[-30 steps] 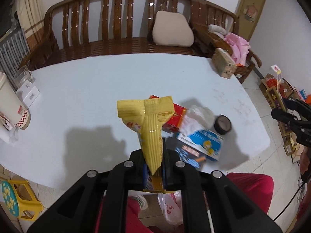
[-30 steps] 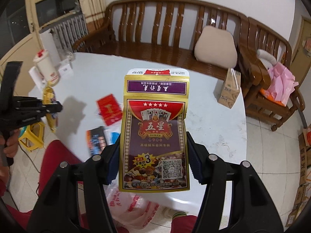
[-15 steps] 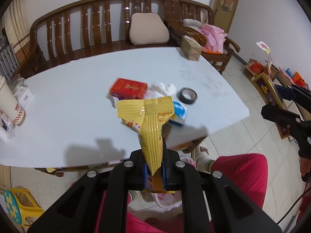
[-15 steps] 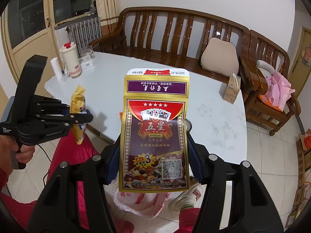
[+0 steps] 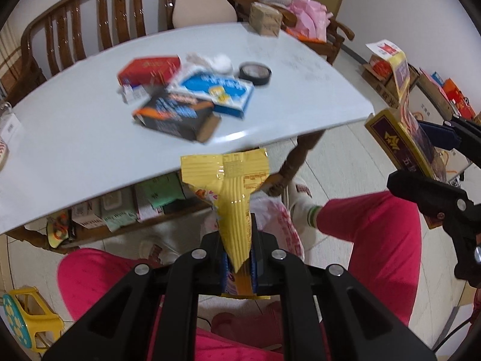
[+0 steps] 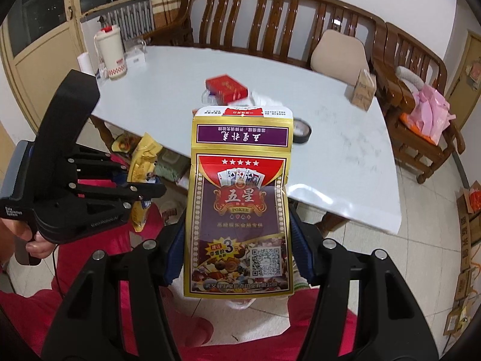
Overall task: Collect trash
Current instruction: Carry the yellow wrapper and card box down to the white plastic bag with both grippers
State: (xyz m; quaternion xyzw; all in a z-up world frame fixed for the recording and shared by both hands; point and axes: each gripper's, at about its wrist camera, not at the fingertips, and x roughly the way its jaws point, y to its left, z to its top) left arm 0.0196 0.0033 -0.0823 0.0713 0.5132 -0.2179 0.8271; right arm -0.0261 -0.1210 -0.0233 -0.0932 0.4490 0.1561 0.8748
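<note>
Below the table (image 5: 75,162) edge, over your lap, your left gripper (image 5: 239,258) pinched a yellow wrapper (image 5: 228,180) and your right gripper (image 6: 240,249) clamped a poker pack (image 6: 240,198), neither yet bagged, while boxes (image 5: 177,114) and tape (image 5: 255,72) lay uncollected on top.

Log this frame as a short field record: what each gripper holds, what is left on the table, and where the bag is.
left gripper: shut on yellow snack wrapper
right gripper: shut on poker card packet
table: red box, black box, blue box, tape roll, crumpled tissue
plastic bag: on floor between the person's legs, below left gripper
</note>
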